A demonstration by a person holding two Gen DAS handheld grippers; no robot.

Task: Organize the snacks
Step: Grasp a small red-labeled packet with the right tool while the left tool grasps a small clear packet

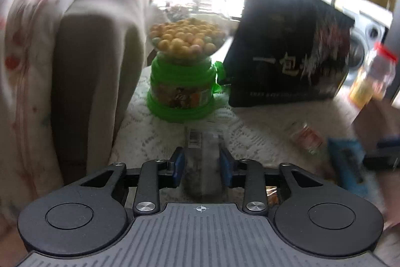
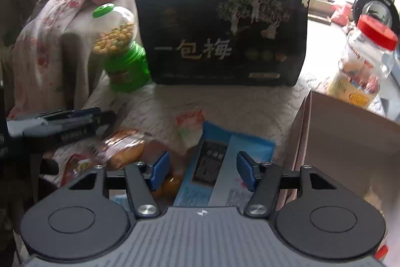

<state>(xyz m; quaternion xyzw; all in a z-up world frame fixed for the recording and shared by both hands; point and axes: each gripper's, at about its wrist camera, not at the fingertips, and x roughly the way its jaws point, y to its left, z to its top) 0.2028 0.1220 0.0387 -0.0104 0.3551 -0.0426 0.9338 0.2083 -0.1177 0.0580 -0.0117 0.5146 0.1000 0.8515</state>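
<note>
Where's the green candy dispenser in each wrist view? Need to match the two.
Left wrist: green candy dispenser sits centre, straight beyond the gripper, just left of the black box.
Right wrist: green candy dispenser sits upper left, leaning, again just left of the black box.
Shared landmark: the black box with pale lettering.

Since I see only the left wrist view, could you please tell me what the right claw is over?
Observer: The right claw stands open above a blue packet with a black label.
Operator: Thank you. What is on that packet's right?
Observer: A cardboard box, its wall close beside the packet.
Operator: And on its left?
Observer: A clear bag of orange-brown snacks lies there.
</note>
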